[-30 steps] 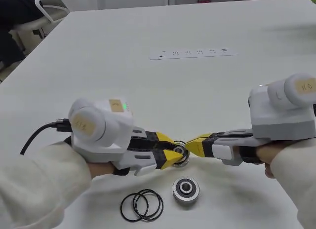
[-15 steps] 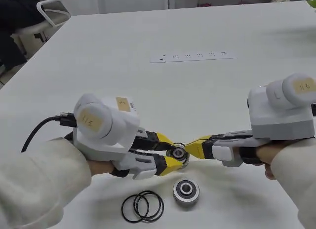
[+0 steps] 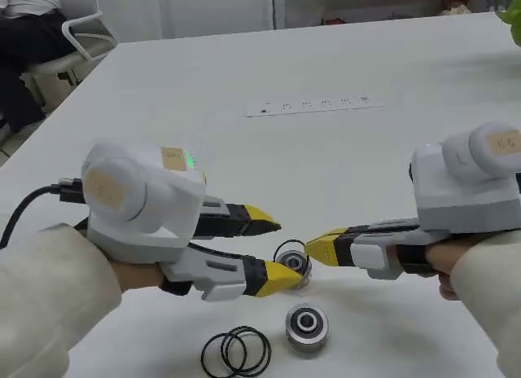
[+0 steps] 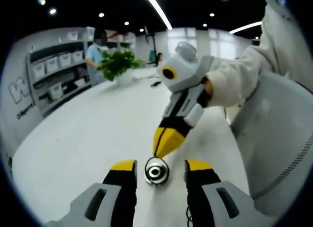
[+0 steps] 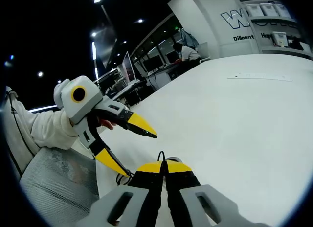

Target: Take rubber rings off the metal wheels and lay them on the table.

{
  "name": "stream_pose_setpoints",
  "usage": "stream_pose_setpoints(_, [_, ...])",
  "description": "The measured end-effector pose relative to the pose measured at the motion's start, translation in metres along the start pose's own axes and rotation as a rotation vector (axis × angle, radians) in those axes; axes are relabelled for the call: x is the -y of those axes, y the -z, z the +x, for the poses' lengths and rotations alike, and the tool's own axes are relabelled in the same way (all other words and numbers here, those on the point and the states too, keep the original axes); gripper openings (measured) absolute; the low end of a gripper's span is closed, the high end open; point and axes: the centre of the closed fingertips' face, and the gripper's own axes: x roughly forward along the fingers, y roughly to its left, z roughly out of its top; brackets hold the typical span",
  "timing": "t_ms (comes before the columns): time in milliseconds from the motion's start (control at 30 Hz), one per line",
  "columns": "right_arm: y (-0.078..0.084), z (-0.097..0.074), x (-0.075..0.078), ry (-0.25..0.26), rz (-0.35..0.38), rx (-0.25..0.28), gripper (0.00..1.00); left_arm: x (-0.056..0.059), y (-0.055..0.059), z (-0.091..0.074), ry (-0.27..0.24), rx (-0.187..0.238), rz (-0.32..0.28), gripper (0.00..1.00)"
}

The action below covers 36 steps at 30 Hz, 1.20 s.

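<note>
Left gripper [image 3: 282,249] now spread, off the wheel [image 3: 295,265] | right gripper [image 3: 317,246] pinches the rubber ring [image 3: 286,242] | we should re-brace wheel, peel steadily.

Pretty clearly an office-style lab: shelves of storage bins [image 4: 54,65] and a potted plant [image 4: 117,65] are seen ahead of the left gripper [image 4: 160,166], past a long white table [image 4: 73,134] fitted with a power strip [image 3: 313,105].

The far table [image 3: 366,166] gives lots of room, with just a flat power strip [image 3: 313,106]. Close by, a wheel [image 3: 307,321] and loose rings [image 3: 236,349] lie in the way.
</note>
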Motion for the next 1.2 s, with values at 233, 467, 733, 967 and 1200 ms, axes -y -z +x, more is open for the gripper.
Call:
stream_pose_setpoints(233, [-0.005, -0.001, -0.009, -0.024, -0.010, 0.003, 0.00, 0.007, -0.014, -0.014, 0.001, 0.027, 0.001, 0.47])
stream_pose_setpoints(467, [-0.011, -0.004, -0.024, -0.059, -0.025, 0.005, 0.00, 0.008, -0.022, -0.033, -0.014, 0.027, -0.010, 0.50])
stream_pose_setpoints(733, [-0.017, -0.004, -0.043, -0.100, -0.053, -0.003, 0.00, 0.015, -0.025, -0.057, -0.021, 0.005, -0.007, 0.57])
stream_pose_setpoints(967, [-0.016, -0.004, -0.054, -0.126, -0.061, -0.019, 0.00, 0.023, -0.028, -0.079, -0.026, 0.006, -0.006, 0.61])
stream_pose_setpoints(1200, [-0.014, -0.002, -0.063, -0.158, -0.058, -0.036, 0.00, 0.021, -0.020, -0.109, -0.082, 0.012, -0.024, 0.67])
